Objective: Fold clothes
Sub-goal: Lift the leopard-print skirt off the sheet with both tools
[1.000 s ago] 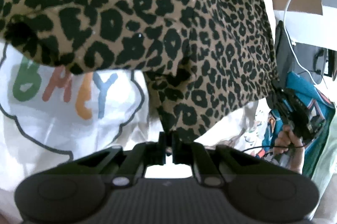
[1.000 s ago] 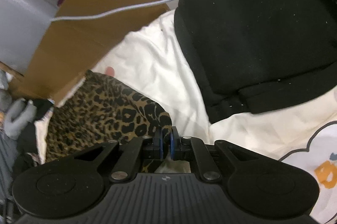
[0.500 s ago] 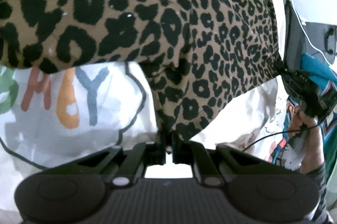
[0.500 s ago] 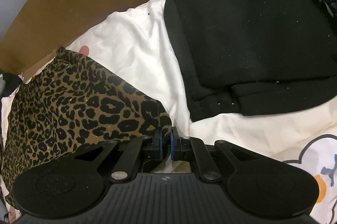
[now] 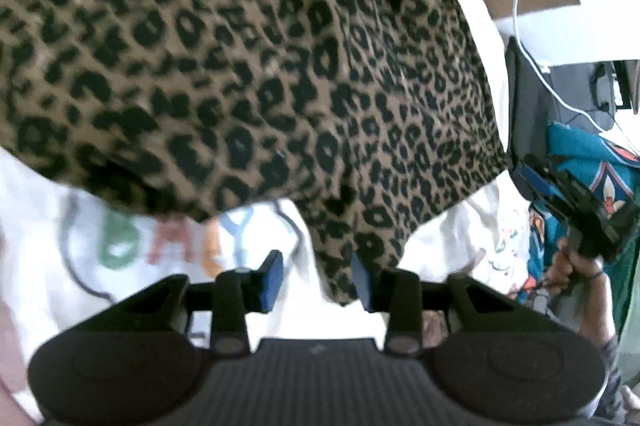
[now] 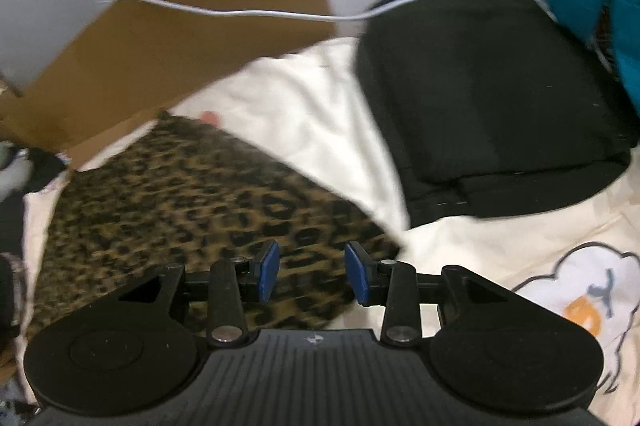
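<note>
**Two claws open over one leopard-print garment**

Both claws stood wide open, gripping nothing. The left claw [image 5: 316,280] had a hanging corner of the leopard-print garment [image 5: 248,65] between its pads. The right claw [image 6: 312,276] hovered above it, beside one folded black garment [image 6: 492,97].

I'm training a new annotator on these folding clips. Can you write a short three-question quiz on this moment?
1. True or false: the left gripper is clamped shut on the leopard-print garment.
2. What lies to the right of the leopard-print garment in the right wrist view? A) folded black garment B) striped towel C) pair of jeans
3. Fill in: the white cable runs in front of a brown ____ box.

Key: 1. False; its jaws stand apart, with a fabric corner hanging between them. 2. A, the folded black garment on the cream bedding. 3. Cardboard. The right gripper is open too.
</note>
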`<state>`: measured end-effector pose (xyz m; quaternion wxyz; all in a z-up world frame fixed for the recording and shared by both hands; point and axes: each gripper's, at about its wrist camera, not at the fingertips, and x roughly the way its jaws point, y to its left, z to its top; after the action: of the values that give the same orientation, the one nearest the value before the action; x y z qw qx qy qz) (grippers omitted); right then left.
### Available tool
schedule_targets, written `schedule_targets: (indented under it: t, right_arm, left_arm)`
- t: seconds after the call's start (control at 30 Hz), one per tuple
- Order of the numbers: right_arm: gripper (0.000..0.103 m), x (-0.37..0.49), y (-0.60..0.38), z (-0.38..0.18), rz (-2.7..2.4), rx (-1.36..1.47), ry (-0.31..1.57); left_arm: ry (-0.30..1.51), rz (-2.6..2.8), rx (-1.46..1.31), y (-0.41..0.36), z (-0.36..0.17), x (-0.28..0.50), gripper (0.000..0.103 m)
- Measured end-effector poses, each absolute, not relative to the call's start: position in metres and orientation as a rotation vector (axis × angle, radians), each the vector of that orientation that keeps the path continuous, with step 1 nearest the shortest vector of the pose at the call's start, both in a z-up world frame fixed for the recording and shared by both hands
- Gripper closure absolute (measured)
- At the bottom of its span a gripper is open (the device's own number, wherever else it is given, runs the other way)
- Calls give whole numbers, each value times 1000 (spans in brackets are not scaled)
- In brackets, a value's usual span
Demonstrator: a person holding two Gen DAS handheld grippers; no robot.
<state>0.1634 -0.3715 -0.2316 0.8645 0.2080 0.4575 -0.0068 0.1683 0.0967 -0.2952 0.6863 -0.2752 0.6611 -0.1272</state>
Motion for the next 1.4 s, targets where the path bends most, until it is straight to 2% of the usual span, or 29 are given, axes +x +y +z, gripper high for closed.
schedule_targets:
  t: [0.43, 0.77, 0.87, 1.03, 1.4]
  right_arm:
    - [59, 163, -280, -204, 199, 380, 991]
    - [59, 153, -222, -225, 335, 361, 1095]
    - [59, 147, -205, -233, 387, 348, 1129]
    - [59, 137, -182, -243, 463, 348, 1167]
    - [59, 121, -163, -271, 525, 352, 1256]
  left_arm:
    - [1391, -217, -473, 143, -295, 149, 55]
    - [1347, -316, -359, 129, -315, 143, 57]
    - [1310, -309, -349, 129, -318, 144, 55]
    - [1224, -315, -269, 123, -315, 144, 47]
    - [1065, -440, -288, 110, -309, 143, 45]
